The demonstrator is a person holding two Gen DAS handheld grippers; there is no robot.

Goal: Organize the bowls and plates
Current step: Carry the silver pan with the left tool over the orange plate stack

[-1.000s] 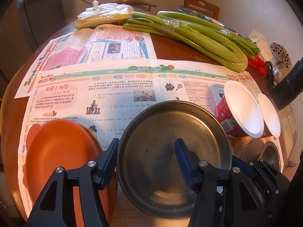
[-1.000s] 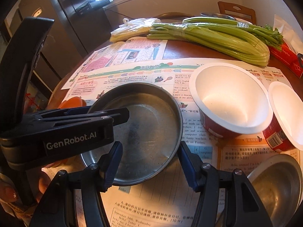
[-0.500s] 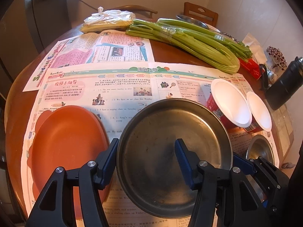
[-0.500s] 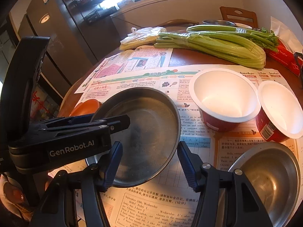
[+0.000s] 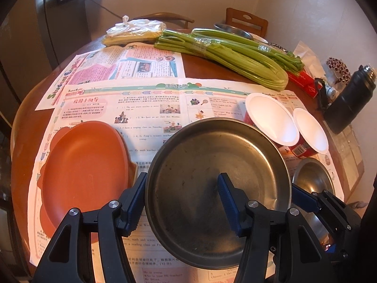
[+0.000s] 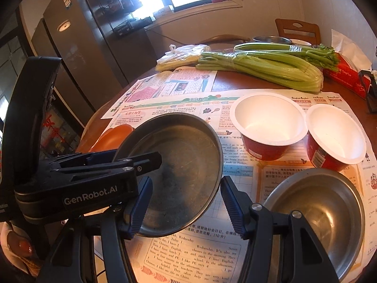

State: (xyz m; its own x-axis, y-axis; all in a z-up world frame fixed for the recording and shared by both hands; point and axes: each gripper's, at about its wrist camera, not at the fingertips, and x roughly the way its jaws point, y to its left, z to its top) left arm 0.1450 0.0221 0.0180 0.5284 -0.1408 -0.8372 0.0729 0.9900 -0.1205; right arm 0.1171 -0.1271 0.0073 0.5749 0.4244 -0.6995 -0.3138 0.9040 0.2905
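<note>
A round steel plate (image 5: 212,172) is held tilted above the newspaper; it also shows in the right wrist view (image 6: 179,165). My left gripper (image 5: 182,202) is shut on its left rim, one finger outside and one inside. An orange plate (image 5: 84,174) lies flat to its left. My right gripper (image 6: 185,207) is open, its fingers straddling the plate's near right rim without clamping it. A steel bowl (image 6: 318,219) sits right of it. Two red paper bowls, one (image 6: 268,127) and another (image 6: 337,136), stand behind.
Newspaper sheets (image 5: 146,108) cover the round wooden table (image 5: 21,132). Celery bunches (image 5: 226,54) and a plastic bag (image 5: 134,33) lie at the far side. A dark bottle (image 5: 348,99) and a red box (image 6: 346,77) stand at the right edge. Chairs stand behind.
Both grippers have risen and pulled back with the steel plate. More of the orange plate and the steel bowl has come into view.
</note>
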